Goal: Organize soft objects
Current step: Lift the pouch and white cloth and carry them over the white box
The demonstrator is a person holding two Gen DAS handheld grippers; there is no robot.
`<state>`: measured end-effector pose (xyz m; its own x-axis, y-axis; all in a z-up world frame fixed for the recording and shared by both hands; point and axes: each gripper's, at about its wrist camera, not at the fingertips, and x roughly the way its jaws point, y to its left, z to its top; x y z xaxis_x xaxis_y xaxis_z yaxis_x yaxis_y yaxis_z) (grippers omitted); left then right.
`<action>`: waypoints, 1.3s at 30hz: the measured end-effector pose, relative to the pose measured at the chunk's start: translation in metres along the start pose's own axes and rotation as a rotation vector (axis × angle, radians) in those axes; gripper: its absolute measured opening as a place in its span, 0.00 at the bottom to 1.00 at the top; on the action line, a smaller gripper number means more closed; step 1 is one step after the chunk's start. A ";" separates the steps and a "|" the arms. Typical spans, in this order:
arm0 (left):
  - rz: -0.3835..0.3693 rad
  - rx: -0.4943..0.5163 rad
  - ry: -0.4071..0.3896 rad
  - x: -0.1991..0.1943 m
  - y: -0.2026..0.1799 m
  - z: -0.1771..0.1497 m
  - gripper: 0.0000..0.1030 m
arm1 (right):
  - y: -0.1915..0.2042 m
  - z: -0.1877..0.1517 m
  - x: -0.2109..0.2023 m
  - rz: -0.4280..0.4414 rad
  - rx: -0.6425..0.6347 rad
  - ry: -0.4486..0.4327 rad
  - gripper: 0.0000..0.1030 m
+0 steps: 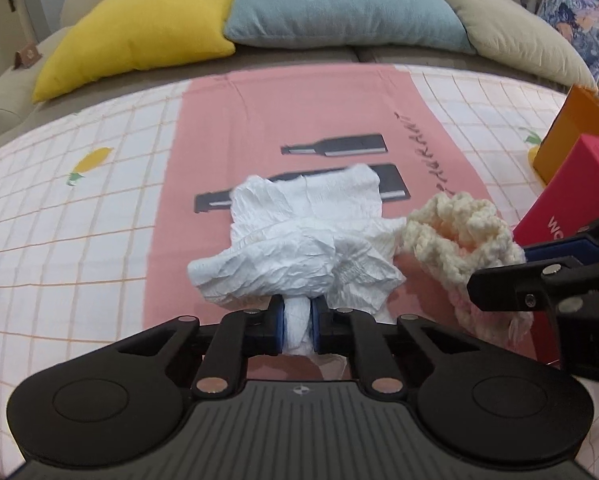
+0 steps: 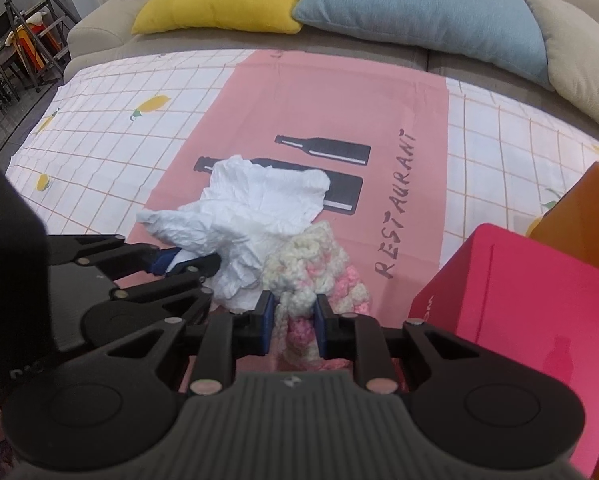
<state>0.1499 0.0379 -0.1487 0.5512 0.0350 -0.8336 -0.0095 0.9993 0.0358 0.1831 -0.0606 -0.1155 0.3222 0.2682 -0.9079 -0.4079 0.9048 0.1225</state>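
Clamping a crumpled white tissue (image 1: 299, 232), the left gripper (image 1: 298, 322) works beside the right gripper (image 2: 295, 320), whose fingers pinch a cream-and-pink crocheted piece (image 2: 307, 268). Both soft items touch on the pink mat (image 2: 399, 96), near a red box (image 2: 531, 312) at right.

You can read "RESTAURANT" in dark hand-drawn capitals on the pink cloth (image 2: 339, 92), running up its edge at about 2 o'clock from centre in your right wrist view. On the red box (image 2: 519, 304), at 4 o'clock, only partial white letters show, not legible.
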 end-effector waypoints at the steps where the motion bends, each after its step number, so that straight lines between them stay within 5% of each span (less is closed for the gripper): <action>1: 0.009 -0.003 -0.006 -0.006 0.001 0.000 0.14 | 0.000 -0.001 -0.004 0.006 0.002 -0.006 0.19; 22: -0.004 -0.056 -0.195 -0.132 -0.005 -0.007 0.14 | -0.007 -0.045 -0.109 0.109 0.070 -0.149 0.18; 39: -0.125 0.040 -0.364 -0.197 -0.061 0.022 0.14 | -0.065 -0.070 -0.203 0.000 0.171 -0.356 0.18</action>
<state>0.0603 -0.0304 0.0250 0.8065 -0.1002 -0.5826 0.1047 0.9942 -0.0262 0.0844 -0.1971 0.0322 0.6108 0.3394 -0.7153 -0.2699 0.9386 0.2148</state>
